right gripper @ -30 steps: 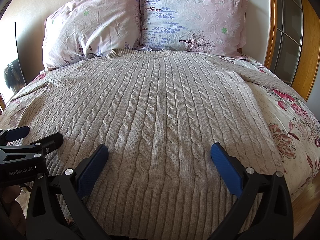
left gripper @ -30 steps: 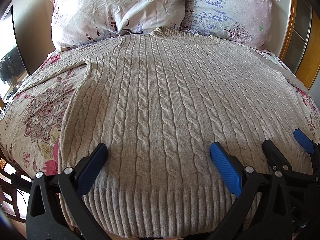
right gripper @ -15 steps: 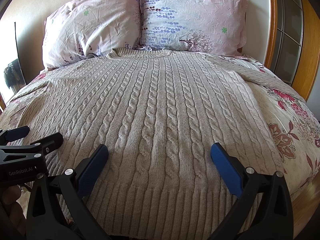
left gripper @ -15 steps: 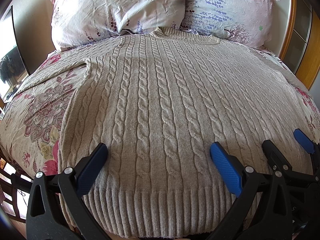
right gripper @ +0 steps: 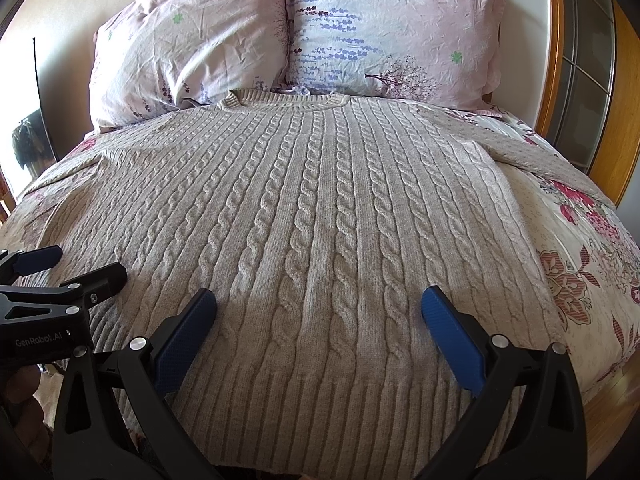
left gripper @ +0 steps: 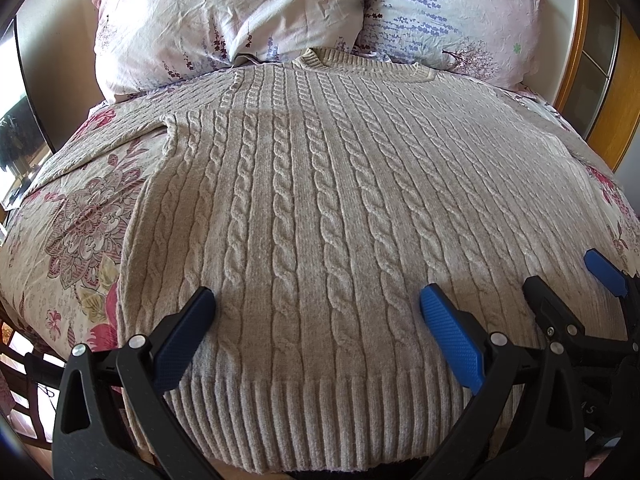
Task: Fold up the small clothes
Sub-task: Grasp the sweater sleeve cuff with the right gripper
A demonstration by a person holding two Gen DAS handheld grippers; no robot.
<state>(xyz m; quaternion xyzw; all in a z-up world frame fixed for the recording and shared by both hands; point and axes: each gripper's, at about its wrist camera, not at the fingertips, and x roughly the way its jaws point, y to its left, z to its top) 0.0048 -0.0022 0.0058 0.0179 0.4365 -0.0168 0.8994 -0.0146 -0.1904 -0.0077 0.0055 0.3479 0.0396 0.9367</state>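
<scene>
A beige cable-knit sweater (left gripper: 320, 200) (right gripper: 320, 220) lies flat and face up on the bed, its collar against the pillows and its ribbed hem nearest me. Both sleeves spread out to the sides. My left gripper (left gripper: 316, 300) hovers open over the hem's left half, nothing between its blue pads. My right gripper (right gripper: 320, 300) hovers open over the hem's right half, also holding nothing. Each gripper shows in the other's view: the right gripper (left gripper: 568, 276) at the right edge, the left gripper (right gripper: 76, 264) at the left edge.
Two floral pillows (right gripper: 188, 52) (right gripper: 392, 36) lean at the head of the bed. A flowered bedspread (left gripper: 80, 220) (right gripper: 580, 260) shows on both sides of the sweater. A wooden frame (right gripper: 624, 100) stands at the right, a dark panel (left gripper: 20, 100) at the left. A hand (right gripper: 20, 396) holds the left gripper.
</scene>
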